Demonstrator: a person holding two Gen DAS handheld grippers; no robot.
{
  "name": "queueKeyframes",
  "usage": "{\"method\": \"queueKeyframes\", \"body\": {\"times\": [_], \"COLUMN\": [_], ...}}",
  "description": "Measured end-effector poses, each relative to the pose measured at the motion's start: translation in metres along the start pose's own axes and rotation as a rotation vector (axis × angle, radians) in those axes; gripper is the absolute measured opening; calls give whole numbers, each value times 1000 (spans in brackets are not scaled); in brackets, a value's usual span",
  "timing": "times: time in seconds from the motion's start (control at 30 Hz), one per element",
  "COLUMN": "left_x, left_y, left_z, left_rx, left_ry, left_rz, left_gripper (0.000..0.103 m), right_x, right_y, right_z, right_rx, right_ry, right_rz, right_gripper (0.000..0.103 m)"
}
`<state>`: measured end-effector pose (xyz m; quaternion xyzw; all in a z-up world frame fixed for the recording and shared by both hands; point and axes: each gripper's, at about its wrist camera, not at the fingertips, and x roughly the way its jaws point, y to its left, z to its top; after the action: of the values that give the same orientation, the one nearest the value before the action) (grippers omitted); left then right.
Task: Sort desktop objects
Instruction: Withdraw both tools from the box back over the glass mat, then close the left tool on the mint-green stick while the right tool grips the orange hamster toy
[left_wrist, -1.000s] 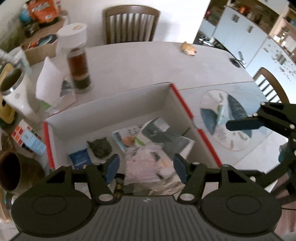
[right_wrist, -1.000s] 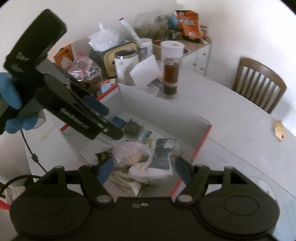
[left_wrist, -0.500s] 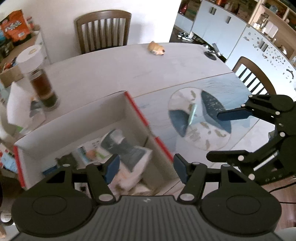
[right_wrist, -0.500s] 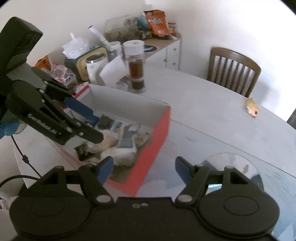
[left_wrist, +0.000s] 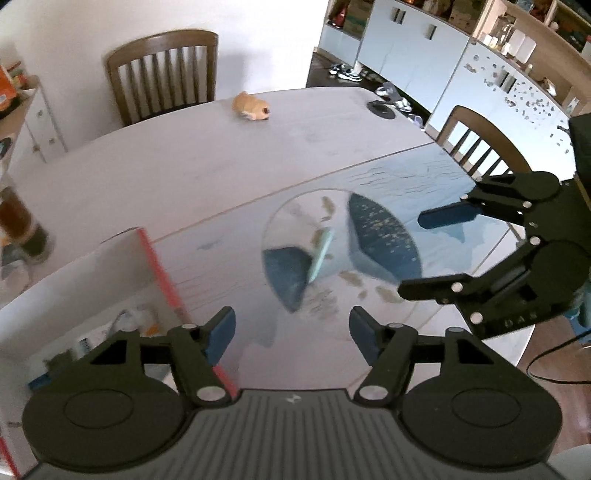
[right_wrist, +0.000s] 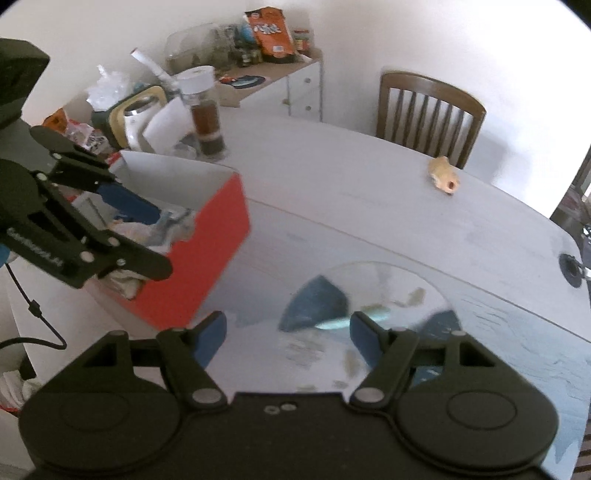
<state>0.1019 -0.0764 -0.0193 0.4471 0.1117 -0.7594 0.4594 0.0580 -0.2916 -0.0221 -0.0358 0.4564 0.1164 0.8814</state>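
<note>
Your left gripper (left_wrist: 291, 330) had just opened wider, empty, lower centre, your right gripper (right_wrist: 288, 332) gaped empty, red box (right_wrist: 207, 236) at left.

**Both grippers over the pale tabletop**

The right gripper (right_wrist: 287, 328) hangs above a round patterned mat (right_wrist: 388, 280), jaws apart and empty. At left the left gripper (right_wrist: 147, 236) — jaws also parted — sits over a red box (right_wrist: 207, 251) of clutter. A small tan toy (right_wrist: 443, 176) lies near a wooden chair (right_wrist: 430, 110).
</note>
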Motion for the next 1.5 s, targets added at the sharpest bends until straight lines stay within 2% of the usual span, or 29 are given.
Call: {"method": "queueKeyframes", "body": {"times": [0.27, 0.5, 0.73, 0.97, 1.2, 1.5], "left_x": [33, 65, 93, 121, 145, 172], "left_y": [-36, -52, -56, -59, -60, -58], "left_z": [21, 36, 46, 52, 50, 48], "left_rx": [36, 29, 7, 21, 47, 57], "left_ry": [-2, 12, 6, -9, -33, -42], "left_rz": [-18, 2, 3, 49, 96, 91], "left_gripper": [67, 82, 89, 89, 89, 89], "right_x": [-2, 3, 17, 41, 64, 99], "right_y": [-50, -92, -128, -155, -170, -194], "right_z": [-4, 1, 12, 30, 57, 93], "right_rx": [7, 14, 22, 30, 36, 63], "right_ry": [13, 13, 17, 27, 0, -16], "right_rz": [-13, -12, -25, -36, -43, -88], "right_gripper": [74, 74, 74, 75, 75, 75]}}
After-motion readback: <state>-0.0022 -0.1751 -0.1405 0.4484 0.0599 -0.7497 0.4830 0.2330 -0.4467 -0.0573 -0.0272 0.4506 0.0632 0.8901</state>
